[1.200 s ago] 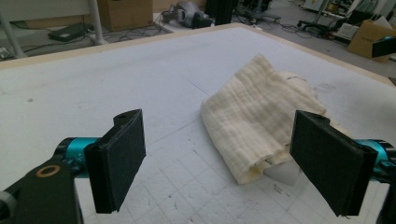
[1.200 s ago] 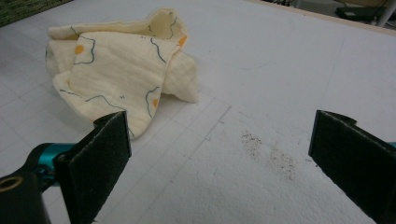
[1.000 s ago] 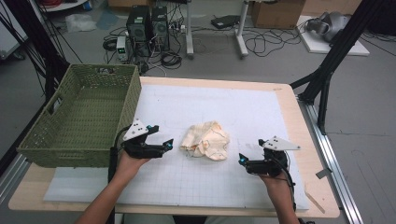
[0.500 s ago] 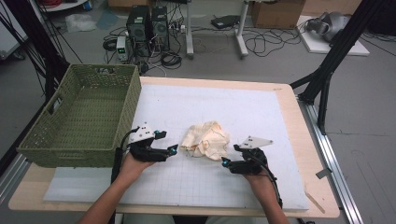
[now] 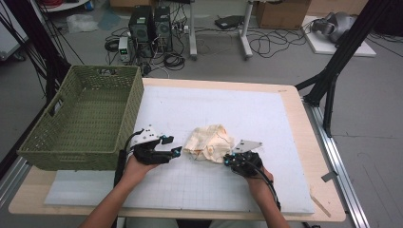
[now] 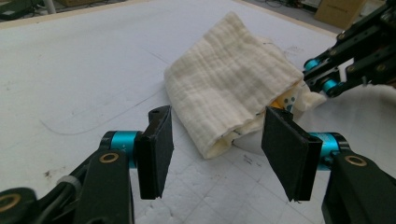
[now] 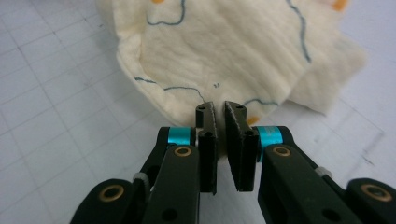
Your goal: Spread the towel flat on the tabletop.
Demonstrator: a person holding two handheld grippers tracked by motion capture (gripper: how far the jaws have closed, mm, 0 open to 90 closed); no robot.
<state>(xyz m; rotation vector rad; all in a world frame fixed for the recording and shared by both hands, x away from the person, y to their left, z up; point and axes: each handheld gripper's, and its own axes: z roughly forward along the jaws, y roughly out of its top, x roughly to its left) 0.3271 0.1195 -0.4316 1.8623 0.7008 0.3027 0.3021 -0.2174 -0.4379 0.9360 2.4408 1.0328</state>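
The white gridded foam mat [image 5: 266,118] on the wooden bench [image 5: 304,123] lies bare across the upper centre and right of the high view, giving wide passage. At the left, the tall green woven plastic basket [image 5: 85,121] walls off that side. In the centre, the crumpled cream muslin cloth [image 5: 209,142] sits between the left claw [image 5: 177,151], jaws spread just beside it, and the right claw [image 5: 227,160], jaws nearly closed at its edge.

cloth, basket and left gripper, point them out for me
cloth [image 5: 207,141]: high view, middle of the crumpled cream fabric.
basket [image 5: 127,115]: high view, its woven green right wall.
left gripper [image 6: 215,148]: left gripper view, the gap midway between its two black fingers, which stand apart.
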